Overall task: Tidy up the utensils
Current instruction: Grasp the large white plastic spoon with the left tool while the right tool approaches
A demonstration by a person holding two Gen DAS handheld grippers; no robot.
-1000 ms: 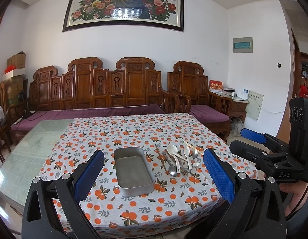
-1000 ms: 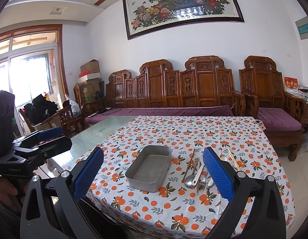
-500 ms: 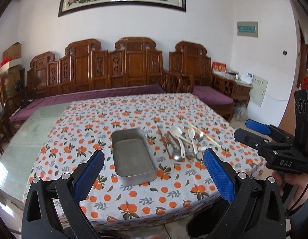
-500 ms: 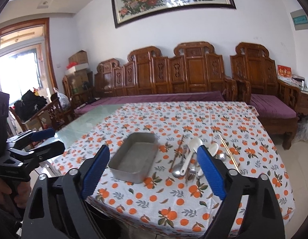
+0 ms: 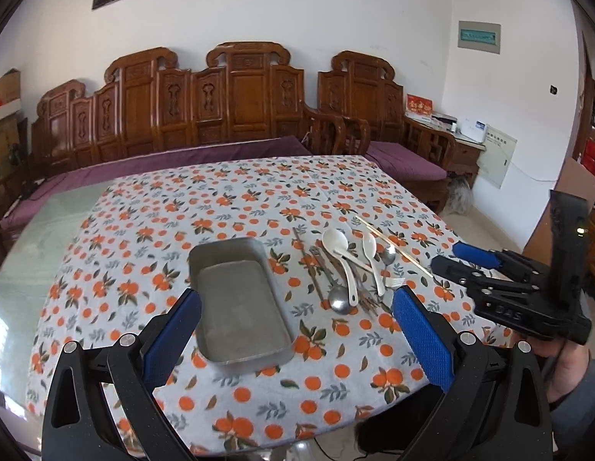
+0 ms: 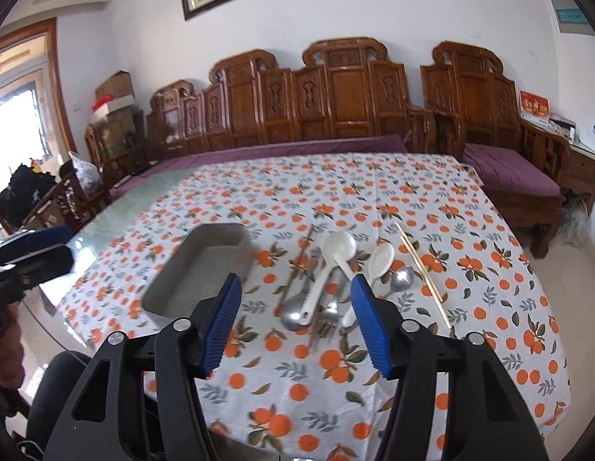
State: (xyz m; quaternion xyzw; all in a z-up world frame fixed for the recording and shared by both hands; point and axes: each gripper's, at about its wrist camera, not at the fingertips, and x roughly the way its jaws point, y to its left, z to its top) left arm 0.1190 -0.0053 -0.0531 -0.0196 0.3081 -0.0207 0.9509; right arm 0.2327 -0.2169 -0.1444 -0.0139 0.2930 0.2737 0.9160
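An empty metal tray [image 5: 238, 299] [image 6: 205, 265] lies on the orange-patterned tablecloth [image 5: 228, 207]. To its right is a heap of utensils: two white spoons [image 5: 339, 249] [image 6: 336, 257], metal spoons [image 5: 338, 301], forks [image 6: 326, 315], dark chopsticks [image 6: 297, 269] and pale chopsticks [image 5: 393, 244] [image 6: 422, 269]. My left gripper [image 5: 297, 334] is open and empty above the tray's near end. My right gripper [image 6: 293, 319] is open and empty, hovering over the utensil heap; it also shows in the left wrist view [image 5: 489, 265].
A carved wooden bench [image 5: 228, 103] with purple cushions stands behind the table. Bare glass tabletop [image 5: 24, 253] lies left of the cloth. The table's front edge is close below both grippers. A side cabinet [image 5: 462, 142] stands at the right wall.
Both grippers have moved forward and tilted down toward the table. The right gripper's jaws have narrowed and now frame the utensil heap.
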